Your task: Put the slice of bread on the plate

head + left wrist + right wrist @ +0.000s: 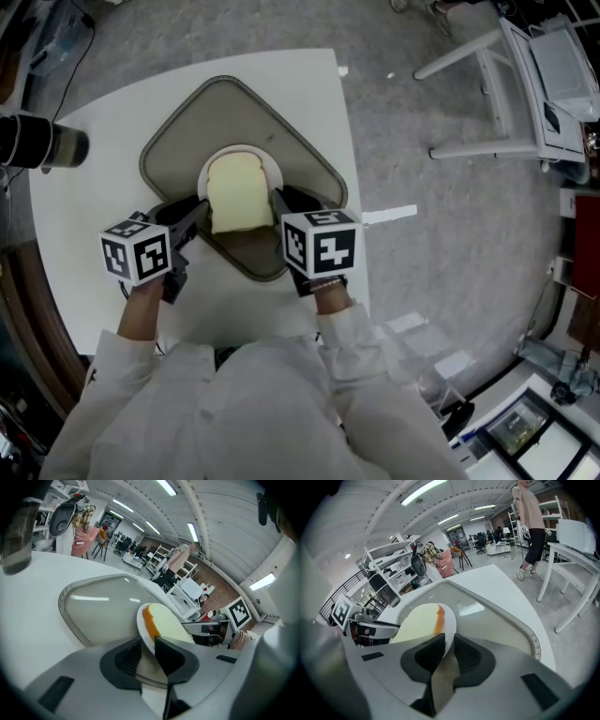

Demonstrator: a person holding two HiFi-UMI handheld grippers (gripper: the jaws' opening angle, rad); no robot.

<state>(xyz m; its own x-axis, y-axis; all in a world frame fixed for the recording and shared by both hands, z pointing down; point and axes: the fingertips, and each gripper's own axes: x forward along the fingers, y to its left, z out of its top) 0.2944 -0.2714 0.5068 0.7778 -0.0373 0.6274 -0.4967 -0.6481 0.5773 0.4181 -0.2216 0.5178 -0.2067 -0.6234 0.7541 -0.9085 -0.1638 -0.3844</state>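
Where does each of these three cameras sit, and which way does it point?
Head view: on the person's head, facing steeply down at the table; sleeves, left gripper and right gripper show.
Left gripper view: rides the left gripper, looking along its jaws, shut on the plate's rim.
Right gripper view: rides the right gripper, jaws shut on the opposite rim.
Shared: all see the bread on that plate.

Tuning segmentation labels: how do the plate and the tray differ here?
The plate is white, round and small; the tray is grey-beige, rounded-square and larger. The plate holds the bread slice, its rim clamped by the left gripper and right gripper; the tray lies ungripped on the table.
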